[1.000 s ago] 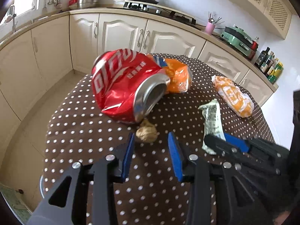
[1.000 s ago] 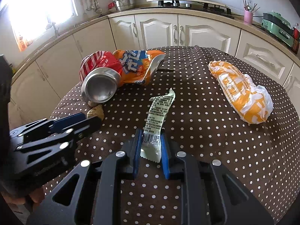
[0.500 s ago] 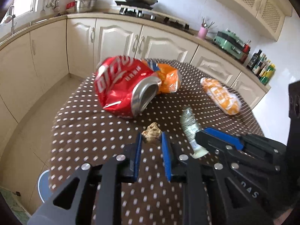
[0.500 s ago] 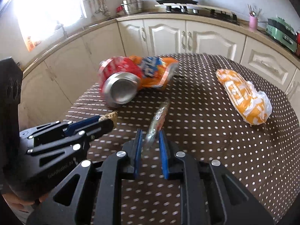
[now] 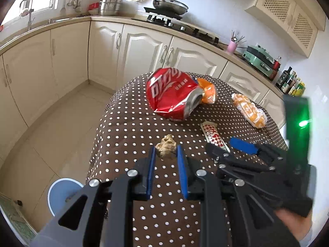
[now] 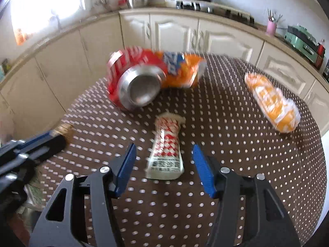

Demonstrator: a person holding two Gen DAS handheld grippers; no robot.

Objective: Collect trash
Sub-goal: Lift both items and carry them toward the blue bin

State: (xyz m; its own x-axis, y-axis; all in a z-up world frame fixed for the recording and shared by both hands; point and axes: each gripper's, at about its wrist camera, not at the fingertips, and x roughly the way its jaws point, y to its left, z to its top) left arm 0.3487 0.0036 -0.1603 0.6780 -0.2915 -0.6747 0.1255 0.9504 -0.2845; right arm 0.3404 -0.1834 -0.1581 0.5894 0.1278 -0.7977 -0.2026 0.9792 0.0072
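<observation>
black claws [image 5: 164,154], blue pads [image 6: 126,168]

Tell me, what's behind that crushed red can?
An orange snack bag lies right behind the can, which covers the bag's near end. Whether they touch can't be seen.

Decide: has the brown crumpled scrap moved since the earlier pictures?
Yes. The brown scrap, pinched in the left tongs, has drawn away from the red can.

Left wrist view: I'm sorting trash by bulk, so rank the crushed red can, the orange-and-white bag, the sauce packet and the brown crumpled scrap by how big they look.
1. crushed red can, clearly largest.
2. orange-and-white bag.
3. sauce packet, partly hidden, and brown crumpled scrap: they look alike, and the scrap sits nearer the camera, so I won't rank them.
</observation>
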